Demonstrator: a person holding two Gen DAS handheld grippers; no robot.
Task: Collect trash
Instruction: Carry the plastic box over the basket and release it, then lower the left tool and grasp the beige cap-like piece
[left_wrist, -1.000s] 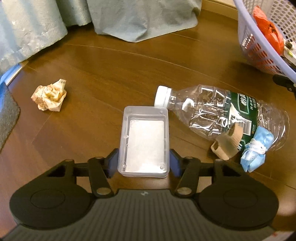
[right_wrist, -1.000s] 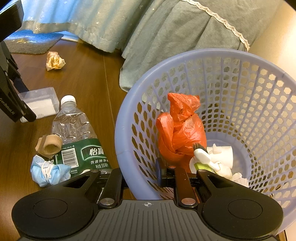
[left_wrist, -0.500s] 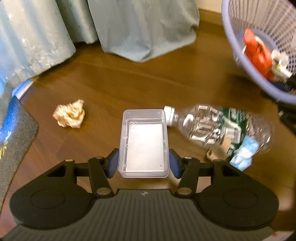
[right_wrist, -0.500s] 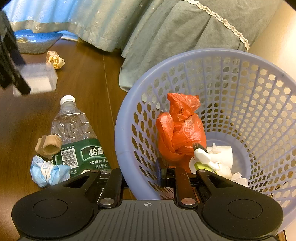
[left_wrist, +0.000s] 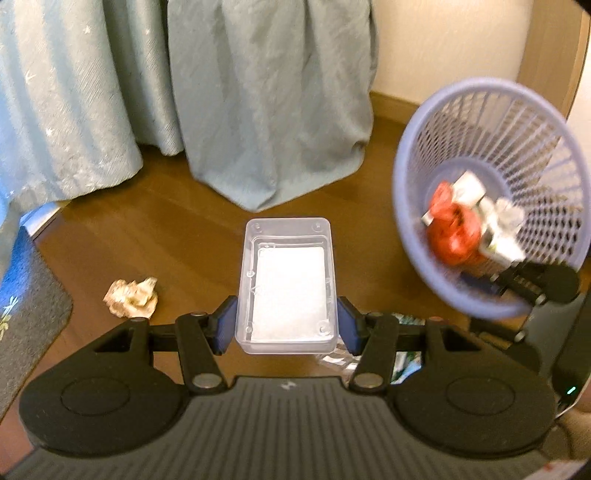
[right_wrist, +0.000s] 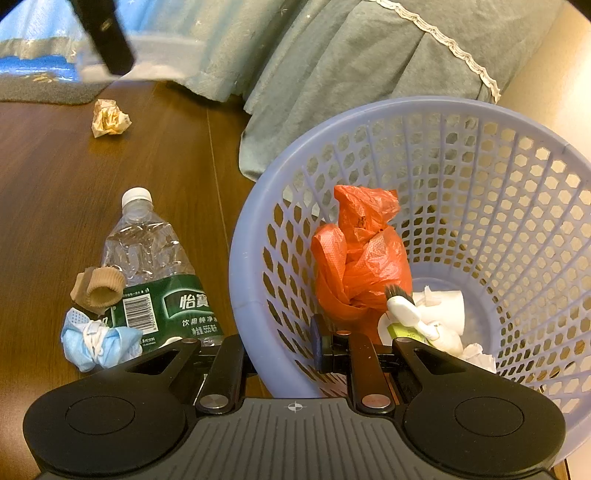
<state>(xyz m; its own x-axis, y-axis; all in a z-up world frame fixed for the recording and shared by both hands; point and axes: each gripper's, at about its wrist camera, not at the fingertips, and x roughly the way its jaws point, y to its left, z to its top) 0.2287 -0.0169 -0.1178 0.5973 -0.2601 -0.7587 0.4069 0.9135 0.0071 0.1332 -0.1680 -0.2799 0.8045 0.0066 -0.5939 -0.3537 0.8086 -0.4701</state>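
Clear plastic box (left_wrist: 287, 284) now lifted off floor, clamped in left claw (left_wrist: 287, 325). Right claw (right_wrist: 284, 354) pinched on basket (right_wrist: 255, 236) rim, tilting it. Next: drop box in.

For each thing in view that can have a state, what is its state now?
Clear plastic box: no lid, held off the floor by left tool.
Basket: tilted, rim clamped by right tool, trash inside.
Water bottle: capped, crushed, lying on floor.
Paper ball: crumpled, on floor.
Face mask: bunched up.
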